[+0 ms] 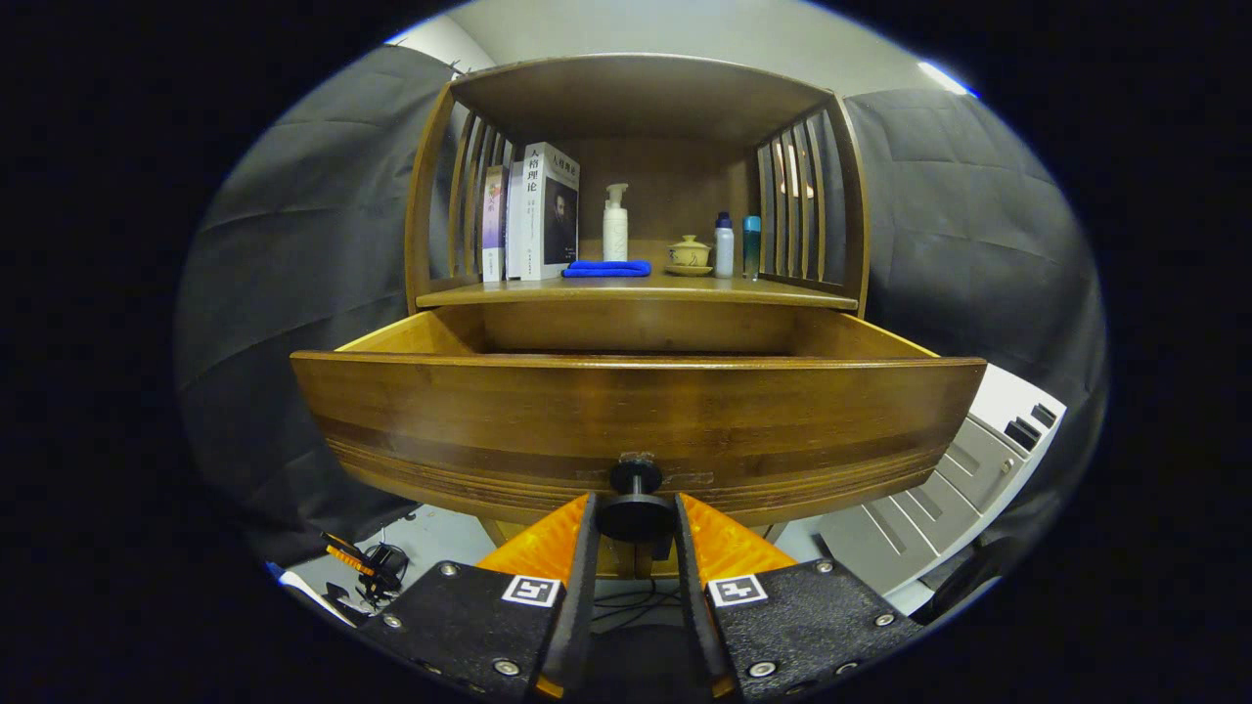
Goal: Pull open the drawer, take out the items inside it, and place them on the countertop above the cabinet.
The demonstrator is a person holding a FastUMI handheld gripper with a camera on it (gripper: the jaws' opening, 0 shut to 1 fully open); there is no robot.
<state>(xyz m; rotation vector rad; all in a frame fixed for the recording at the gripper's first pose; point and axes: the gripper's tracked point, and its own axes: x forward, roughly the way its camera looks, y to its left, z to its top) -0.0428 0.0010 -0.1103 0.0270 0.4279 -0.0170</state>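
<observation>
A wooden cabinet's drawer (pixel 636 420) is pulled well out toward me, its wide front panel just ahead of the fingers. Its inside is hidden behind the front panel, so I cannot see any items in it. A round dark knob (pixel 636 510) sticks out from the middle of the panel. My gripper (pixel 636 518) has its two fingers pressed against the sides of that knob, shut on it. Above the drawer lies the countertop (pixel 636 290), a shelf under a wooden hood.
On the countertop stand books (pixel 533 215) at the left, a white pump bottle (pixel 615 225), a folded blue cloth (pixel 606 268), a small lidded cup (pixel 690 254) and two small bottles (pixel 736 246). A grey metal cabinet (pixel 968 469) stands to the lower right. Cables and tools (pixel 367 565) lie on the floor at left.
</observation>
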